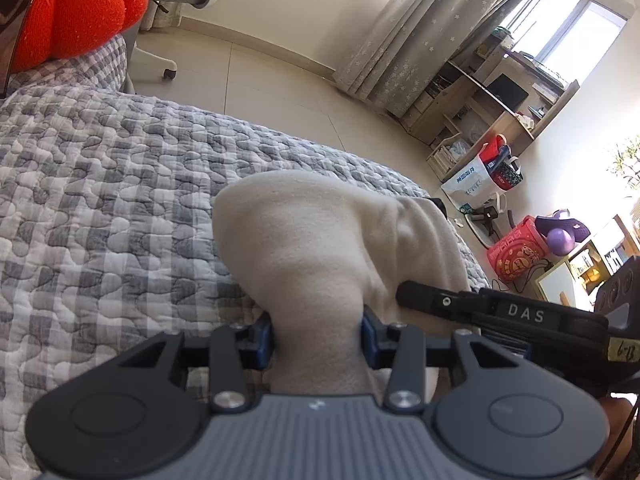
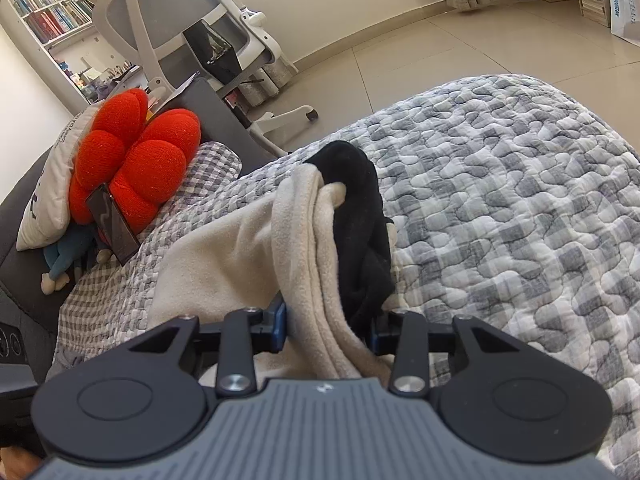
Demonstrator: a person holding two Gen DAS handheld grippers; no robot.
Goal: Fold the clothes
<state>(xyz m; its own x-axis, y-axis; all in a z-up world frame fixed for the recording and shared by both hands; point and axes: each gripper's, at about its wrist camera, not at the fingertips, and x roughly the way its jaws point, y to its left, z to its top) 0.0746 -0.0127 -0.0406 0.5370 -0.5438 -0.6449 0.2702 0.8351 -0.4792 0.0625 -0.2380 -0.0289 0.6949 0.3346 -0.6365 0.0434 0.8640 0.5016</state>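
Note:
A cream fleece garment (image 1: pixel 312 232) lies bunched on the grey checked quilt (image 1: pixel 100 200). My left gripper (image 1: pixel 318 340) is shut on a thick fold of it, and the blue pads press the fabric from both sides. In the right wrist view the same cream garment (image 2: pixel 296 240) shows a black part (image 2: pixel 360 220) folded against it. My right gripper (image 2: pixel 328 332) is shut on the cream and black layers together. One of the right gripper's fingers (image 1: pixel 440 302) reaches in from the right in the left wrist view, close beside the cream fabric.
The quilt (image 2: pixel 520 200) covers the bed, with its edge and tiled floor (image 1: pixel 260 76) beyond. A red cushion (image 2: pixel 136 160) with a dark flat object (image 2: pixel 114 224) leaning on it sits at the left. Behind it stands a white office chair (image 2: pixel 180 20). Shelves and bags (image 1: pixel 492 160) line the far wall.

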